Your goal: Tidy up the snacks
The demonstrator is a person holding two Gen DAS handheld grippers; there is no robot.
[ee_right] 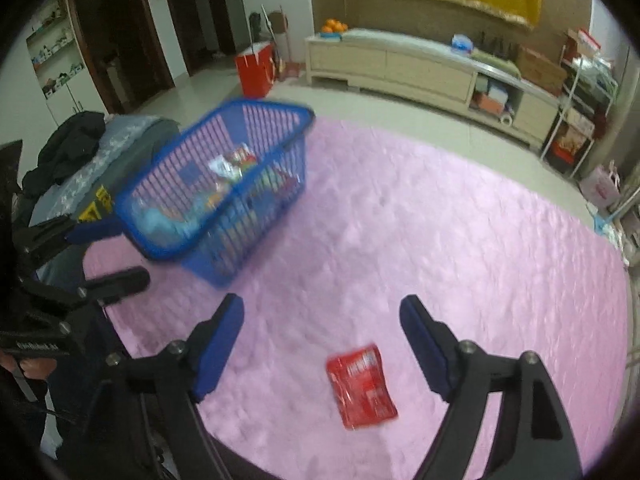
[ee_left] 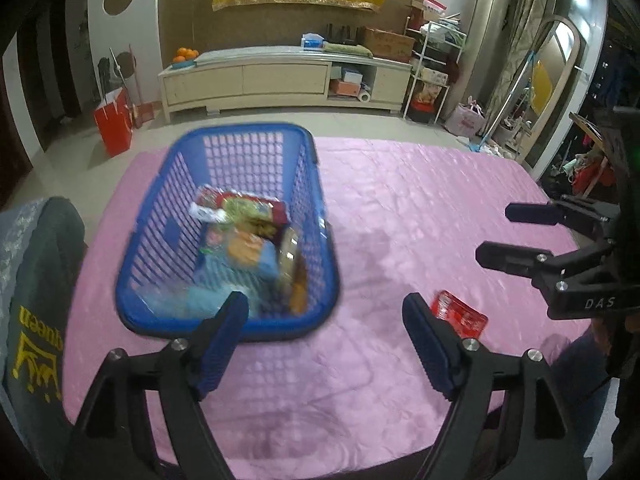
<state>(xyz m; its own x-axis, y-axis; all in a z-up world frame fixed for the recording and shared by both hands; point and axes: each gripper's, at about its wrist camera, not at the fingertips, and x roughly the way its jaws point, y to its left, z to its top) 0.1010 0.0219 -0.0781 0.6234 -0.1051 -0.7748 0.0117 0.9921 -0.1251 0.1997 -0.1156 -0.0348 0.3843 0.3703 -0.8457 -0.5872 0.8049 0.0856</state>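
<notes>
One snack is left out as far as either view shows, so the sorting looks nearly finished. From the left wrist view, the blue basket (ee_left: 228, 236) stands on the pink desk cover (ee_left: 400, 208) and already holds a jumble of packets (ee_left: 244, 236): something red and white at the far end, orange and pale blue wrappers in the middle, and more along the right wall, though blur makes it impossible to count them or read any label. The left tongs (ee_left: 324, 316) stand wide open with nothing between the pads, their left pad overlapping the basket's near rim in the picture, and whether it touches I cannot tell. The red packet (ee_left: 460, 314) lies flat on the cover just beside the right pad, well apart from the basket. The right tongs (ee_left: 496, 236) come in from the right edge, jaws apart and empty. From the right wrist view, the same red packet (ee_right: 362, 386) lies between the spread pads of the right tongs (ee_right: 322, 316), but lower in frame and not gripped; these tongs are wide open and hold nothing. The basket (ee_right: 216, 184) sits up and to the left, its contents showing through the lattice, with the left tongs (ee_right: 108, 252) open at its near corner. What remains, by my reckoning, is to close on that packet and carry it to the basket.
</notes>
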